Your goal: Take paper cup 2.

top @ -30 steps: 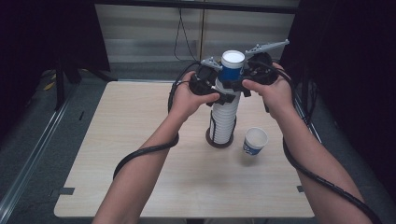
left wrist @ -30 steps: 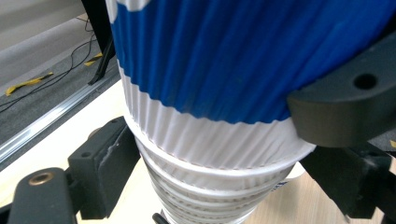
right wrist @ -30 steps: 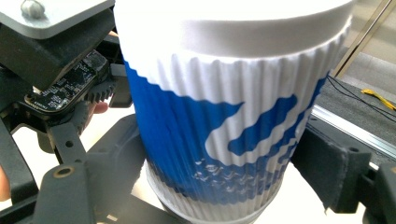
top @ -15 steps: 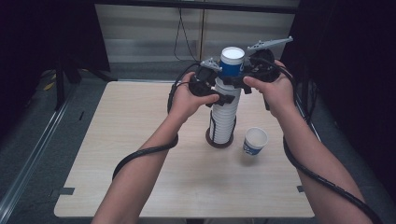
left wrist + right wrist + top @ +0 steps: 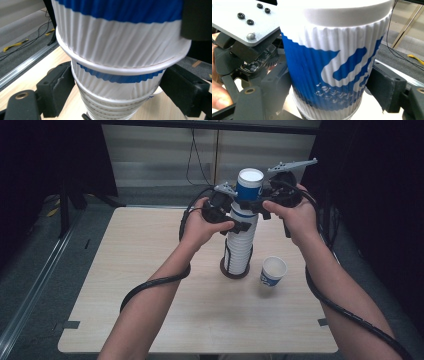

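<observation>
**Top cup being parted from upright stack**

Nearest, a loose cup [image 5: 273, 270] stands on the table [image 5: 150, 270], just right of the stack's holder. The stack [image 5: 240, 247] rises vertically from it. The left gripper [image 5: 239, 223] has its jaws closed on the stack below the top cup's rim. Higher up, the right gripper [image 5: 255, 202] grips the top cup [image 5: 249, 184]. Judgement: separation runs straight up along the stack's axis; the right hand is placed to lift.

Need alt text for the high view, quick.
Both claws, left claw and right claw, grip the top of a tall stack of blue-and-white ribbed paper cups on a light wooden table; a single upright paper cup stands beside it.
</observation>
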A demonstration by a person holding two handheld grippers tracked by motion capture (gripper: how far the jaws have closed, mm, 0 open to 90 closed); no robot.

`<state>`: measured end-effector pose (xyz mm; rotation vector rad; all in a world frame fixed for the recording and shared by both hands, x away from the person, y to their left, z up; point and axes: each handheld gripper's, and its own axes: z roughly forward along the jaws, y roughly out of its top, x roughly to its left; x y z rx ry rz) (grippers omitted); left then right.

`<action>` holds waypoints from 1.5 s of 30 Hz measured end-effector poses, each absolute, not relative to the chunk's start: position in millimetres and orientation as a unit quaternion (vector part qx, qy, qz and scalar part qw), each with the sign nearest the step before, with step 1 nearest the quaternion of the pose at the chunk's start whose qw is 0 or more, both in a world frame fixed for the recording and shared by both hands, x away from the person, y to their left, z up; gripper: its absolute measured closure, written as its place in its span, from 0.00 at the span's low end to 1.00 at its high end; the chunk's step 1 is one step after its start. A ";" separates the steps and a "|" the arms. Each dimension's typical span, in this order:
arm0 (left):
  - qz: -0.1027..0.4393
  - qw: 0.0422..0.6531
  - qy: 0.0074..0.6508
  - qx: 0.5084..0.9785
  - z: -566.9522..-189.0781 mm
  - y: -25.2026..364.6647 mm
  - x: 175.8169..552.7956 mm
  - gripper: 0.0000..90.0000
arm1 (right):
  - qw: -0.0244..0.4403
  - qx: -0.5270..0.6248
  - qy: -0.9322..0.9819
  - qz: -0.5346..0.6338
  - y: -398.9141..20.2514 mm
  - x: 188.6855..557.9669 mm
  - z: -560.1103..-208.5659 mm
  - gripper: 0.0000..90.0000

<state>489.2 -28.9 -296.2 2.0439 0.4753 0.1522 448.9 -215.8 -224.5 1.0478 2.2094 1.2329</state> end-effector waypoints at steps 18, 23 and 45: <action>0.052 0.504 0.206 0.837 -298.6 -23.9 489.0 0.17 | 0.208 0.370 0.784 0.453 -218.8 445.8 -210.2 0.26; 0.049 0.501 0.208 0.839 -299.5 -21.5 488.3 0.18 | 0.212 0.370 0.779 0.460 -220.2 444.8 -203.5 0.26; 0.046 0.487 0.221 0.844 -310.0 -9.0 484.0 0.18 | 0.228 0.374 0.762 0.476 -228.0 439.0 -186.2 0.26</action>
